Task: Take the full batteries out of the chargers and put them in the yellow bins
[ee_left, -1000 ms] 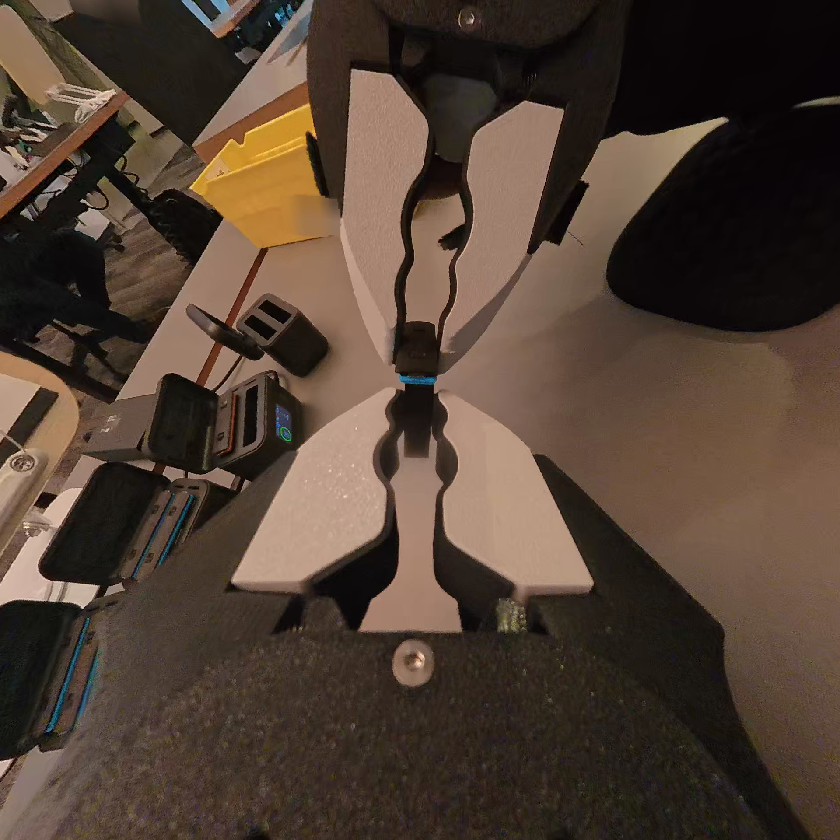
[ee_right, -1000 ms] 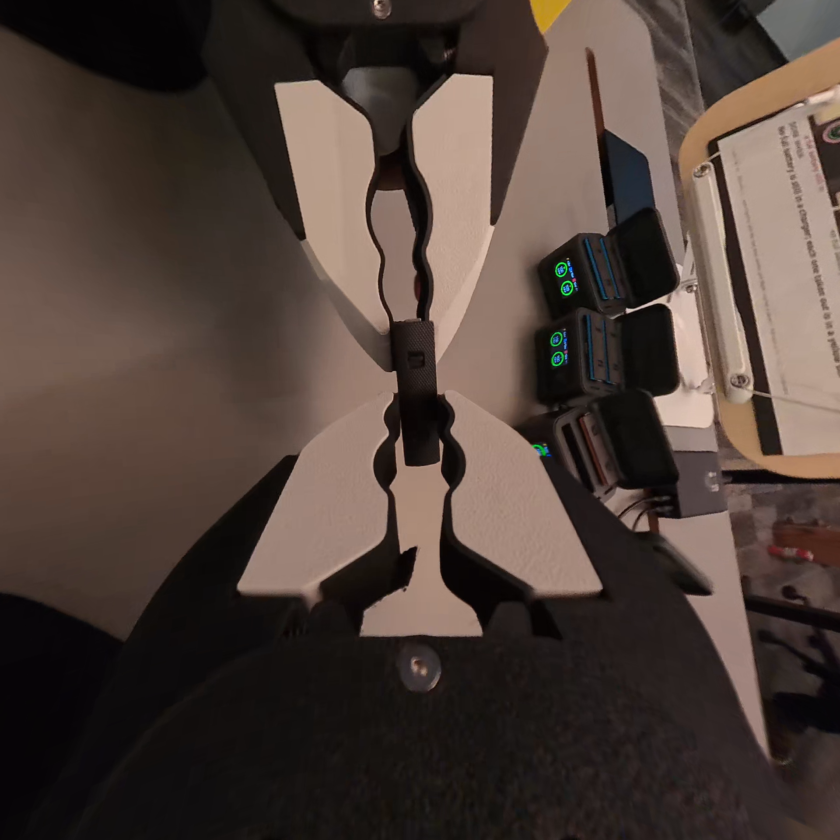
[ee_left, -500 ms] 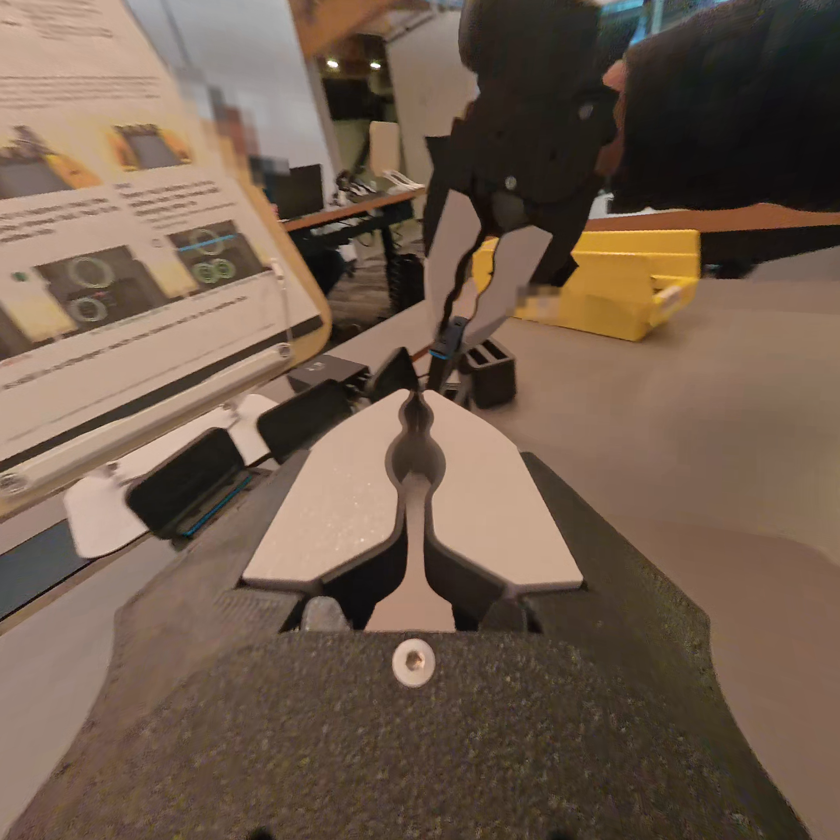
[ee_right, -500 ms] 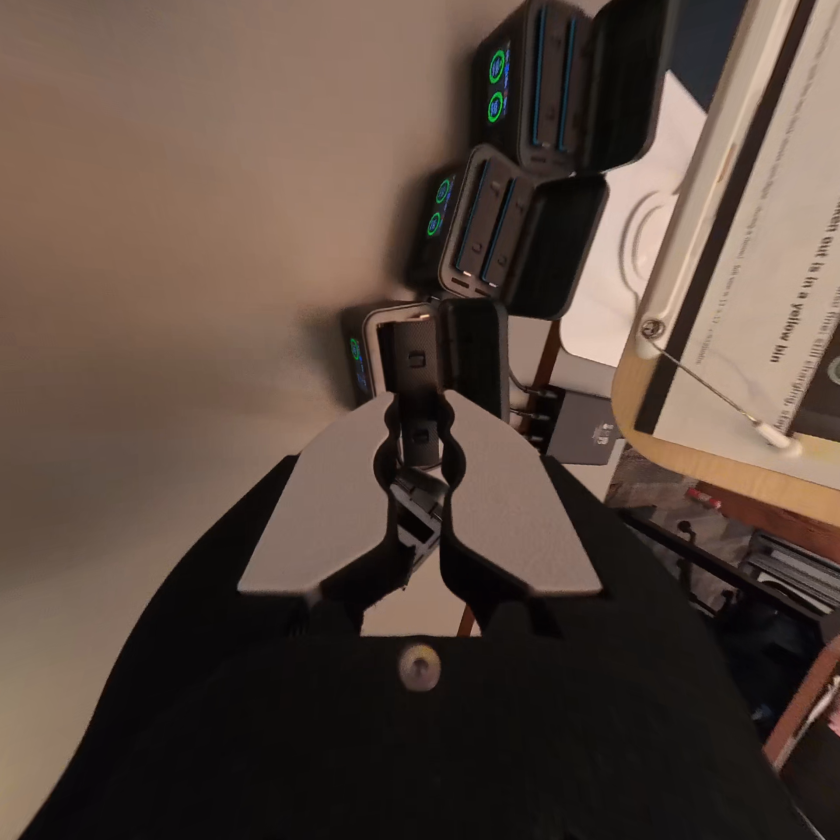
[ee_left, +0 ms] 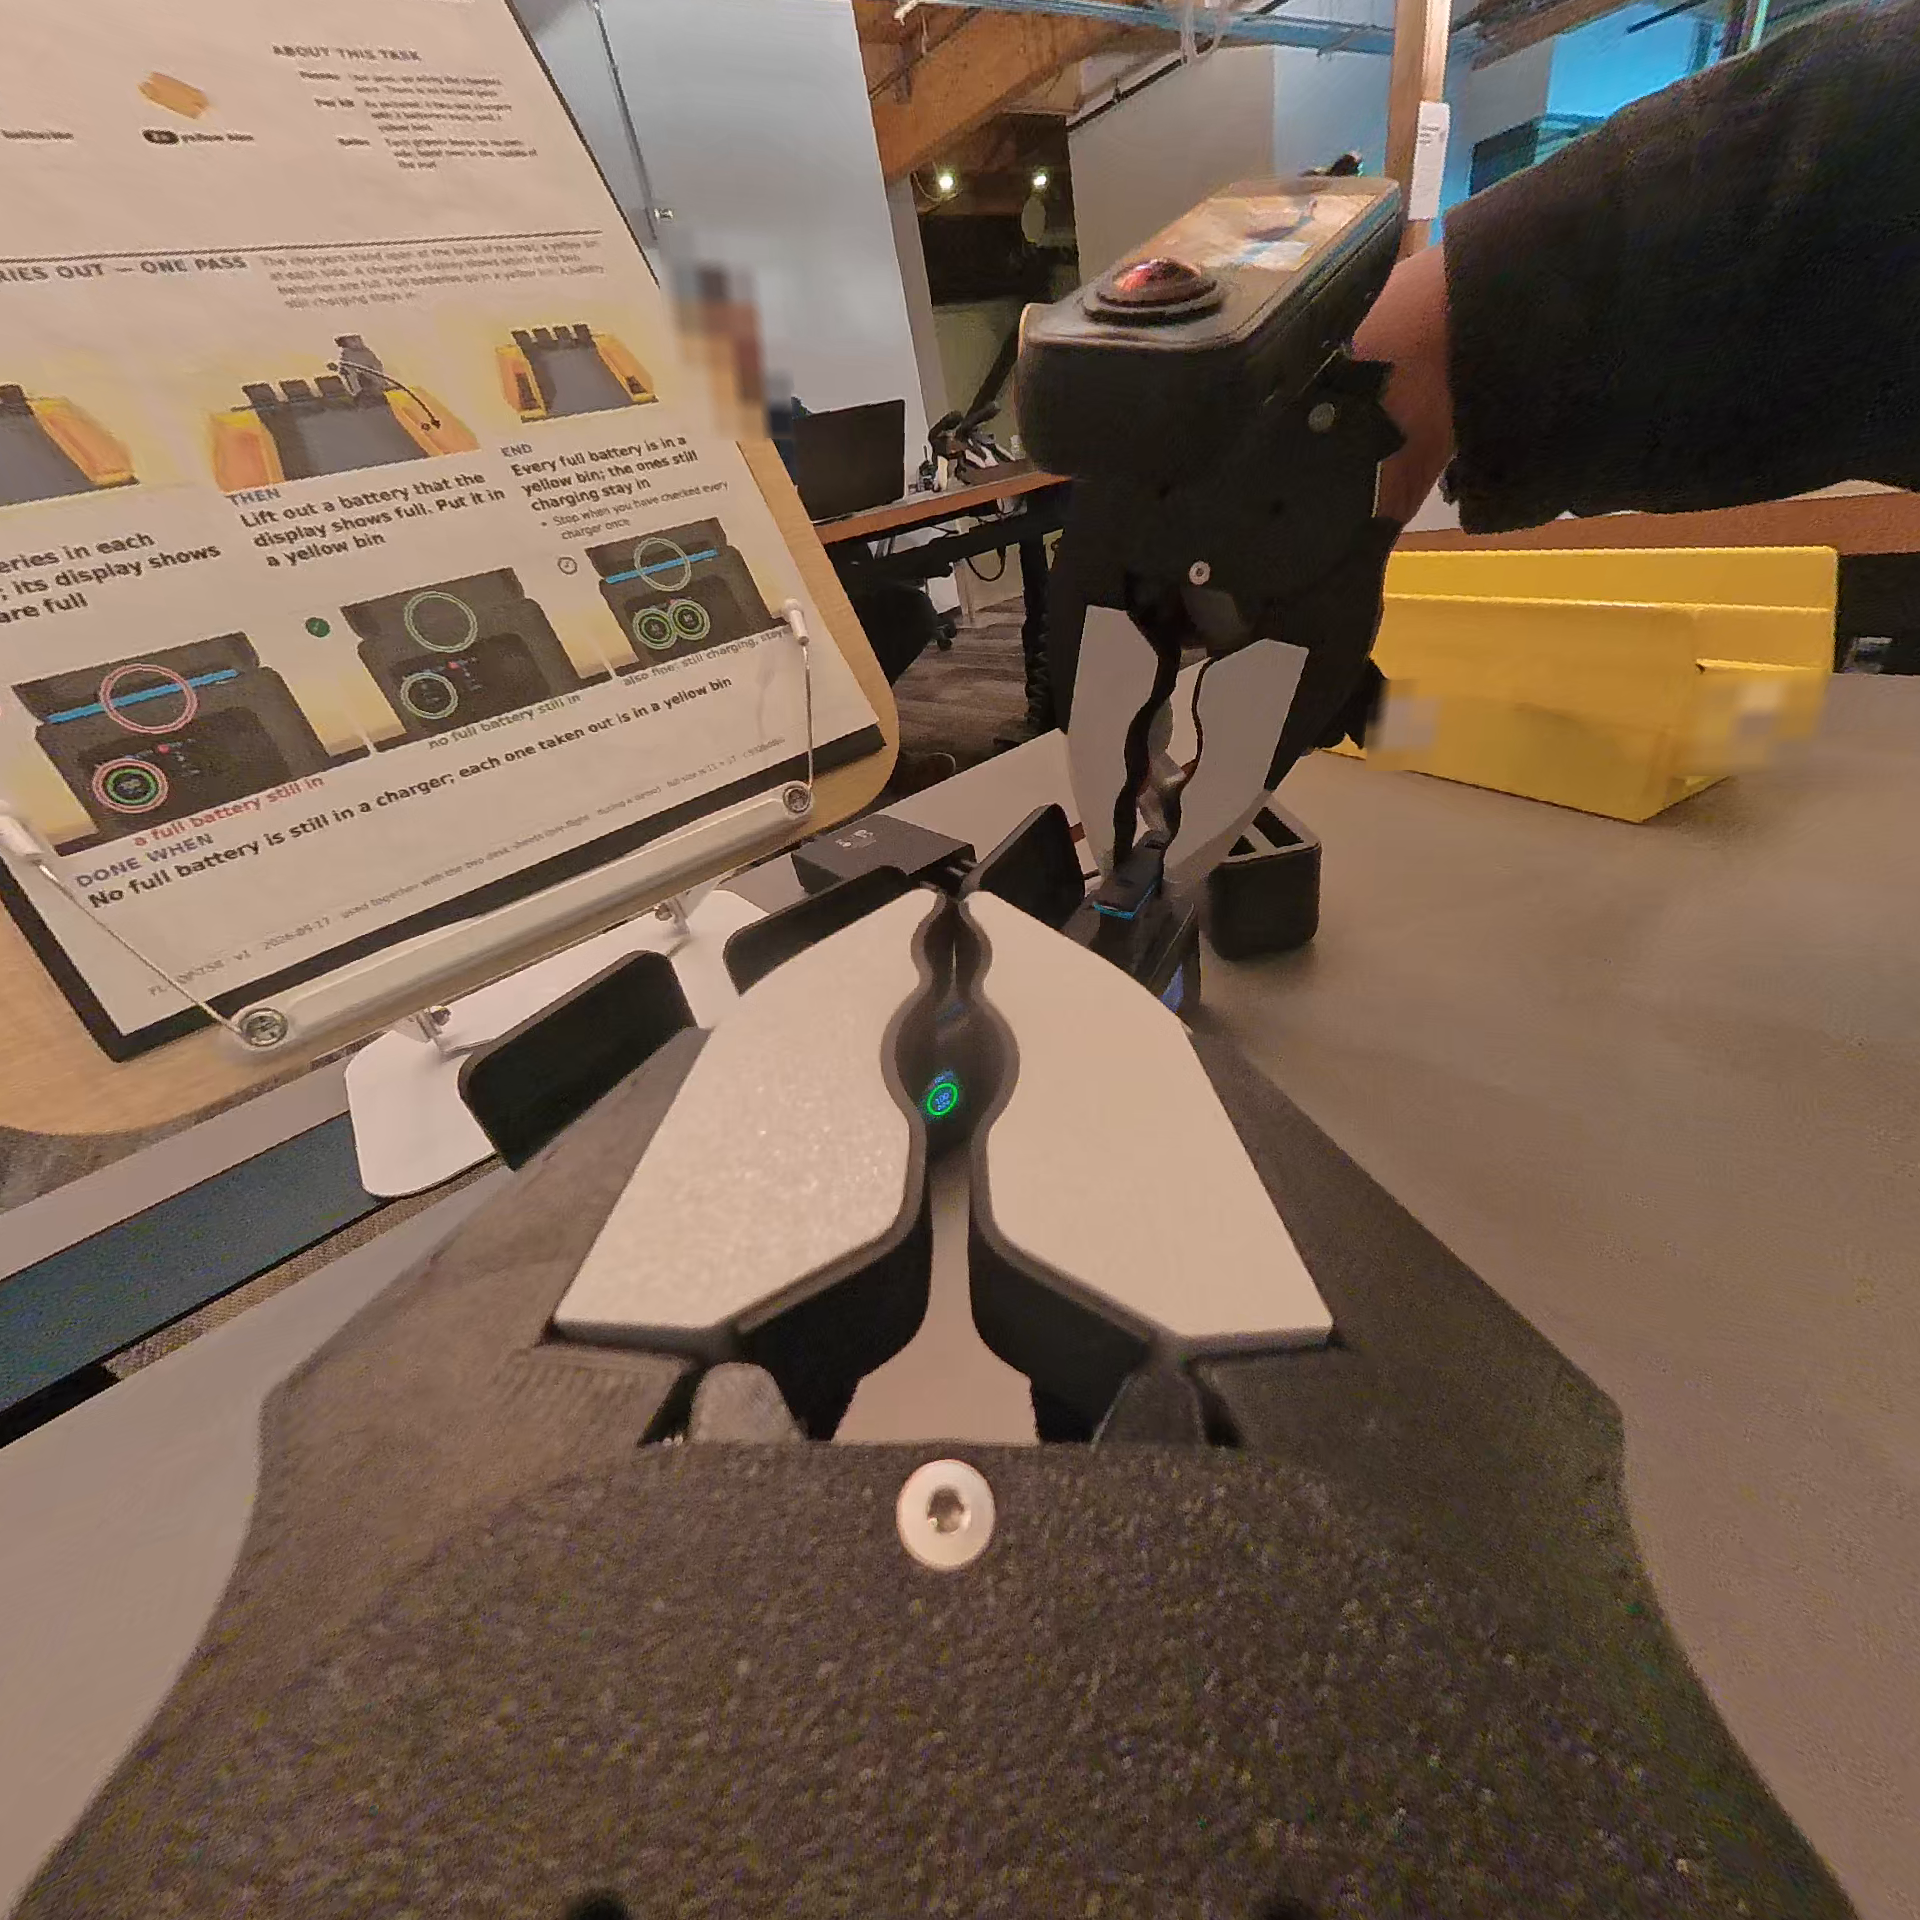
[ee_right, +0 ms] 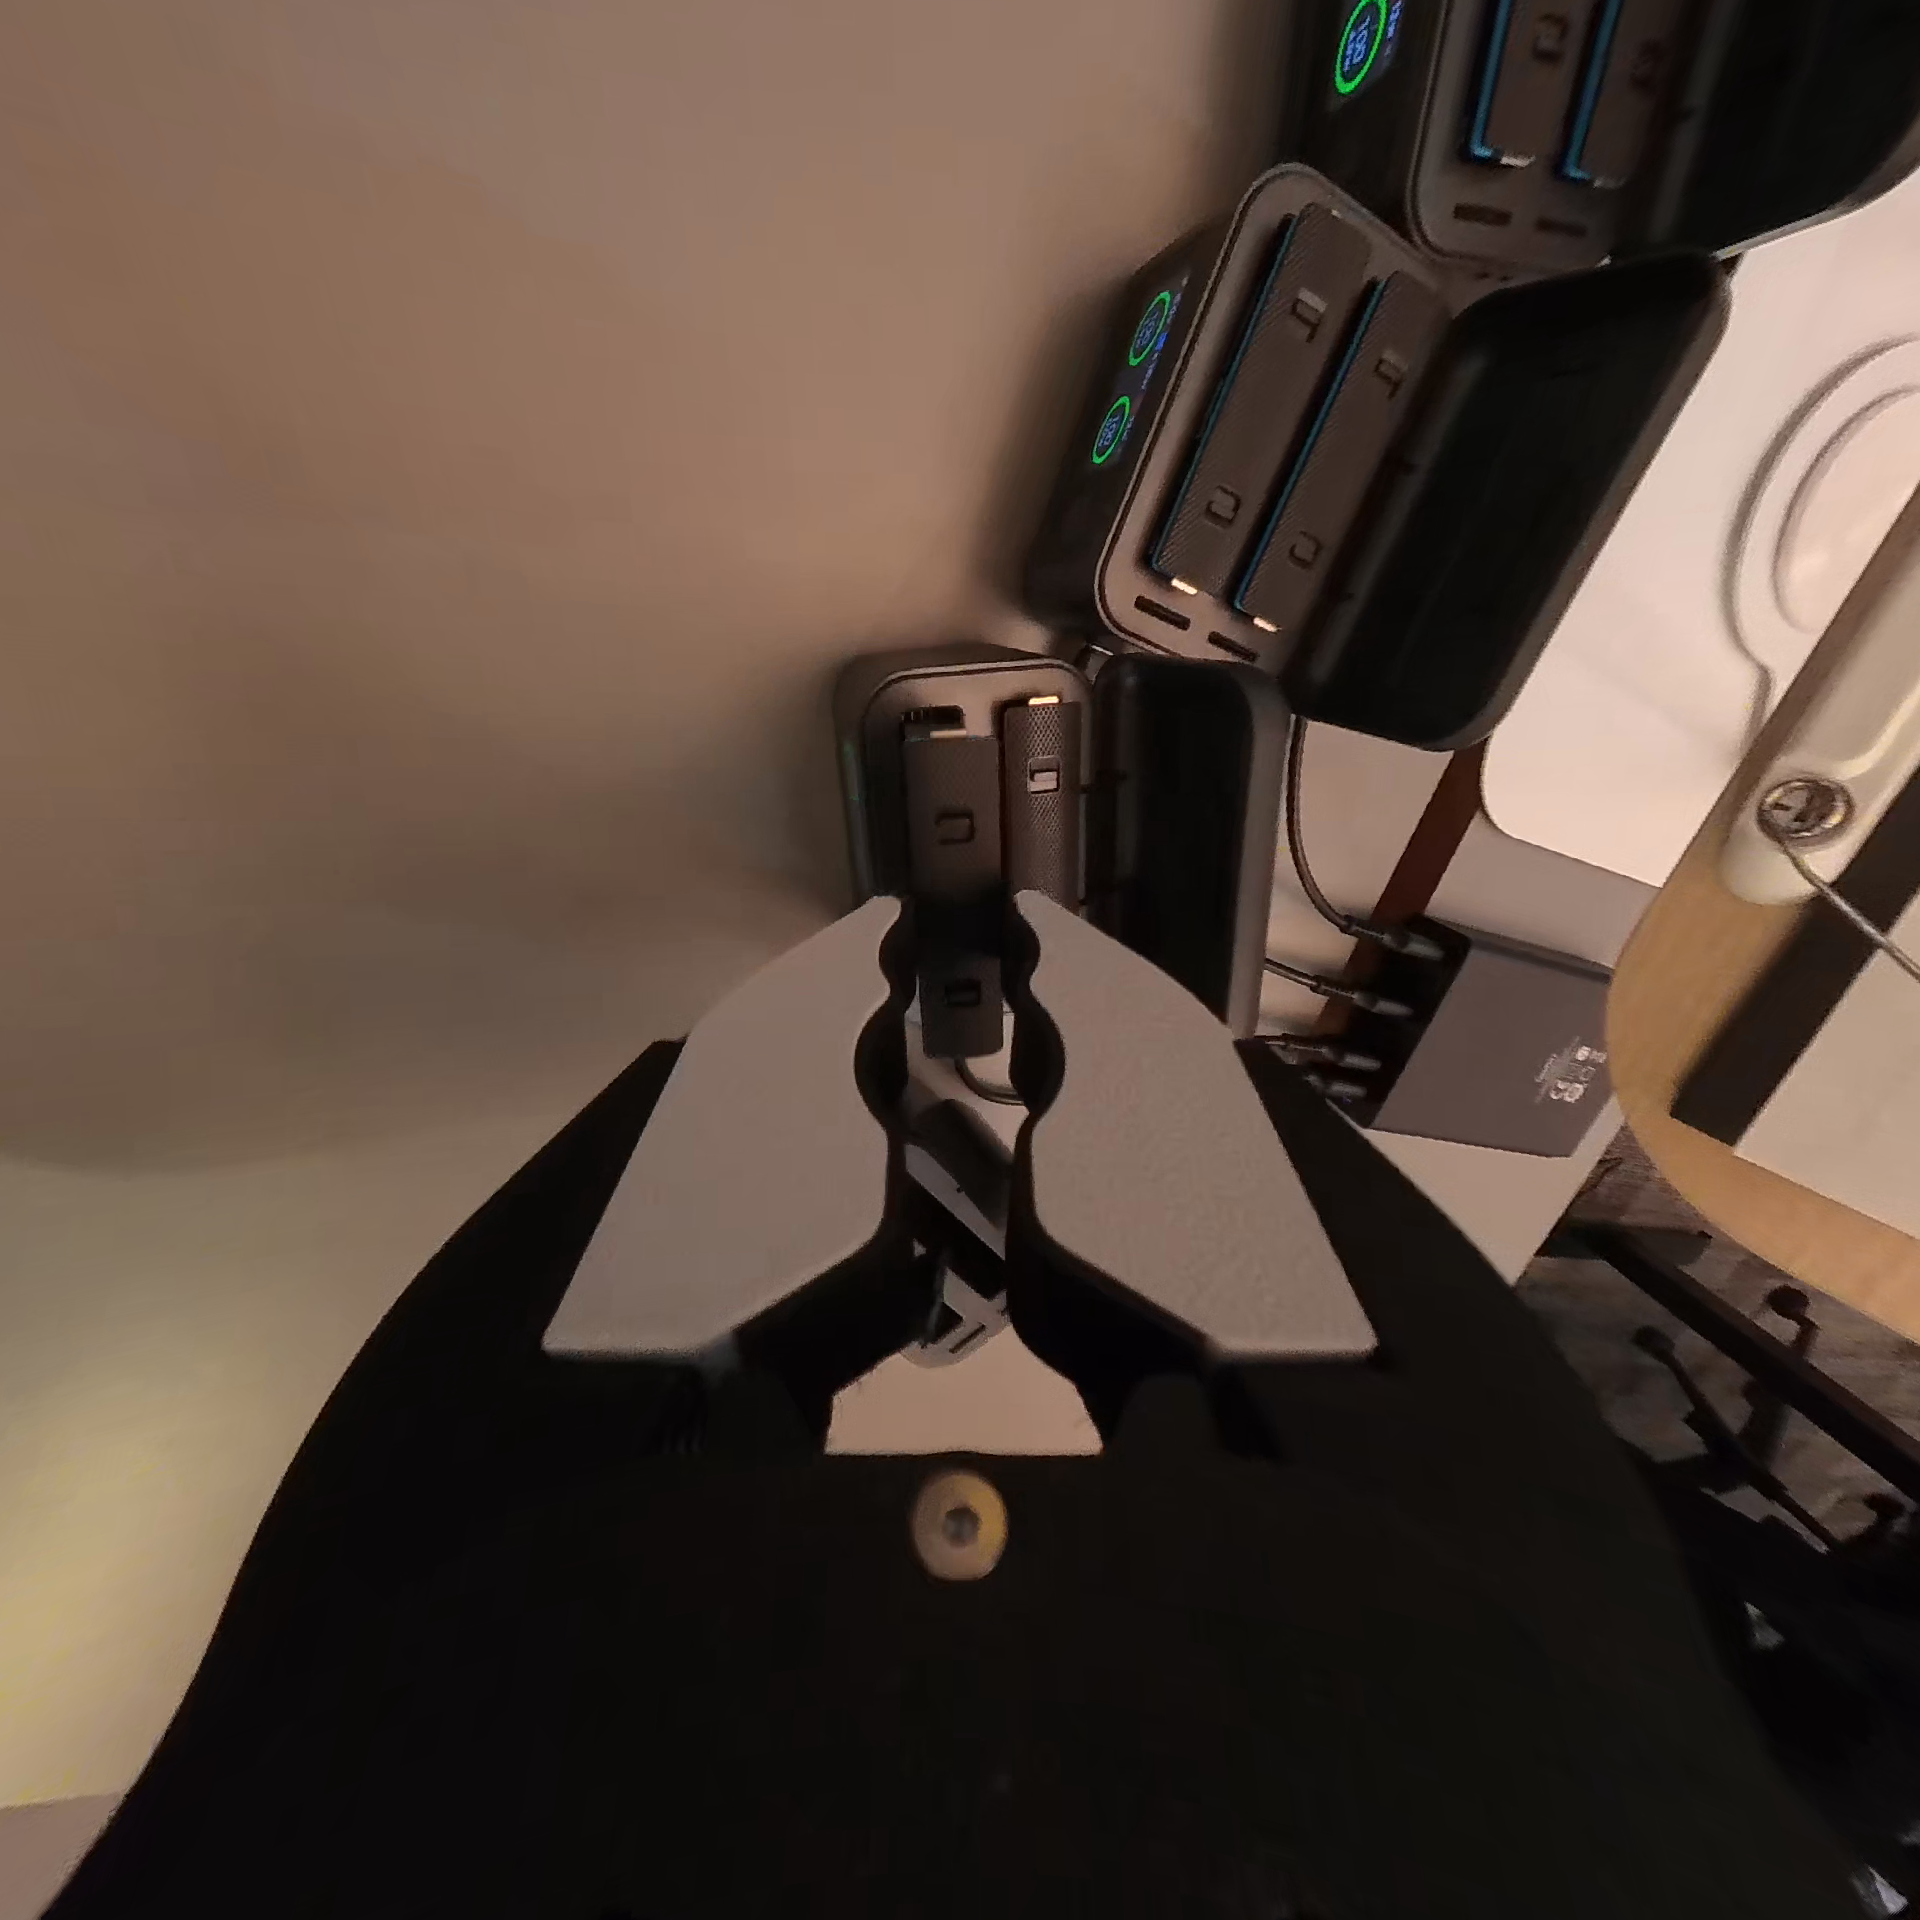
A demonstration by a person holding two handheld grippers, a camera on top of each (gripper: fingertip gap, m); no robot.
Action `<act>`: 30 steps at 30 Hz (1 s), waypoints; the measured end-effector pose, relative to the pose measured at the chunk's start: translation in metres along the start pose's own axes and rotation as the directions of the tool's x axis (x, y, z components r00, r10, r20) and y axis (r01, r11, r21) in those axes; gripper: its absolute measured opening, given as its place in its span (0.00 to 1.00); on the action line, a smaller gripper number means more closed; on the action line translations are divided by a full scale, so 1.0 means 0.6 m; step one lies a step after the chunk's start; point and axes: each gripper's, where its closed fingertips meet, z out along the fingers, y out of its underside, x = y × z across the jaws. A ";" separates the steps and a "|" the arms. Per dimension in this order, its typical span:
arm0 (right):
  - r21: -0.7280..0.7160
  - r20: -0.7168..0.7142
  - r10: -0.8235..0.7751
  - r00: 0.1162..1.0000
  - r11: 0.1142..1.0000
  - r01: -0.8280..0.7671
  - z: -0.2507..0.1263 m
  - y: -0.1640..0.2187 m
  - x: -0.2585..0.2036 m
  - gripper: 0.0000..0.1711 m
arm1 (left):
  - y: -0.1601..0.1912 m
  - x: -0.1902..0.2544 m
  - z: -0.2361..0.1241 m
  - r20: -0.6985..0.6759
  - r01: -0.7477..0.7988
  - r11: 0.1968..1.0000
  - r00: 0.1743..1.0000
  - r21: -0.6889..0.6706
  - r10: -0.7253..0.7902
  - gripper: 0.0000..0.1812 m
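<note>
At 12 o'clock from the right gripper (ee_right: 958, 914), clenched on a black battery (ee_right: 951, 831) partly seated in the open charger (ee_right: 971, 774) on the counter (ee_right: 468, 520). Left gripper (ee_left: 954, 914) clenched empty; yellow bin (ee_left: 1590, 675) at 2 o'clock.

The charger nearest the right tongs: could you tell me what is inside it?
Two batteries: one seated, one raised and gripped by the right tongs. The charger's slot bottoms are hidden.

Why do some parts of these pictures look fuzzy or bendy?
Left wrist view: the wide lens bends the instruction board; two patches on the yellow bin are smeared. Right wrist view: the white stand is streaked with motion blur, and the table is dim and shadowy.
</note>
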 end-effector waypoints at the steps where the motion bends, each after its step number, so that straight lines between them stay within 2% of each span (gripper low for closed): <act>1: -0.008 0.007 -0.003 1.000 1.000 0.003 0.003 0.002 0.000 0.09 | 0.001 0.000 0.000 0.001 0.000 1.000 1.000 -0.002 0.000 0.00; 11: -0.125 0.097 -0.031 0.995 0.991 0.043 0.020 0.001 0.000 0.09 | 0.011 0.000 0.005 -0.006 -0.007 1.000 1.000 -0.019 0.006 0.00; 15: -0.142 0.097 -0.009 0.995 0.990 0.023 0.028 0.002 0.000 0.09 | 0.011 -0.001 0.005 -0.010 -0.004 1.000 1.000 -0.018 0.004 0.00; 22: -0.101 0.067 0.036 0.997 0.994 -0.029 0.004 -0.014 0.011 0.10 | 0.017 0.004 0.007 -0.025 -0.007 0.999 1.000 -0.032 0.006 0.00; 27: -0.117 0.050 0.045 0.998 0.992 -0.039 0.017 -0.007 0.010 0.01 | 0.017 0.007 0.007 -0.031 -0.015 0.999 0.999 -0.034 0.014 0.00; 30: -0.122 0.055 0.059 0.997 0.991 -0.052 0.025 -0.005 0.007 0.00 | 0.018 0.008 0.008 -0.034 -0.017 0.999 0.999 -0.037 0.016 0.00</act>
